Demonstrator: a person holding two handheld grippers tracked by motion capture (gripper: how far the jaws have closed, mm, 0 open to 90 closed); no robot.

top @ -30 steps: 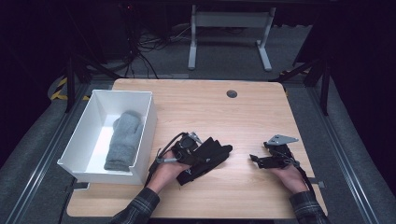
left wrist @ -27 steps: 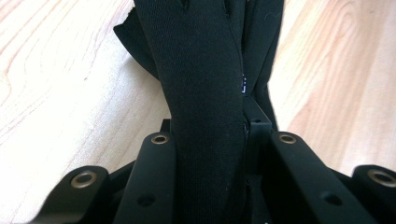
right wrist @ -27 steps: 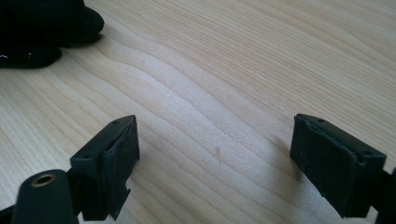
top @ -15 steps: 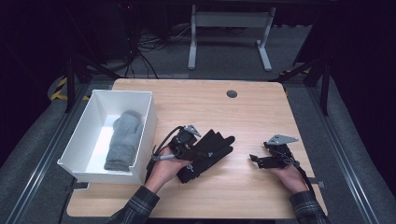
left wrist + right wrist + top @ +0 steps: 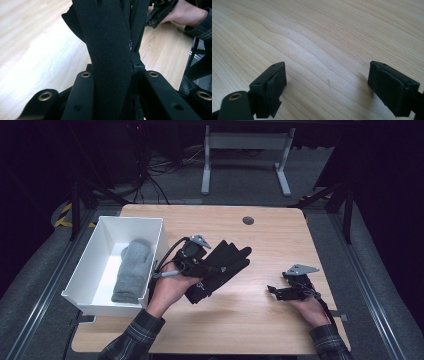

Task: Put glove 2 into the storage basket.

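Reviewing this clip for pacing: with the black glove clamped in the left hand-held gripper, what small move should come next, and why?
Probably carry the black glove leftward over the white bin. The left hand-held gripper is shut on it, clear of the table, and a grey mitten already lies in that bin, so this one likely belongs there too. The right hand-held gripper rests open with nothing between its jaws.

Your sleeves are dark plaid, with cuffs showing at both wrists. Your left gripper (image 5: 200,257) is black, carries a grey three-cornered plate on top and trails a black cable in a loop. Your right gripper (image 5: 274,291) is black with the same grey plate. Its fingers (image 5: 274,86) are black blocks with rough pads and small screw holes. Brass-coloured eyelets sit in both grippers' frames.
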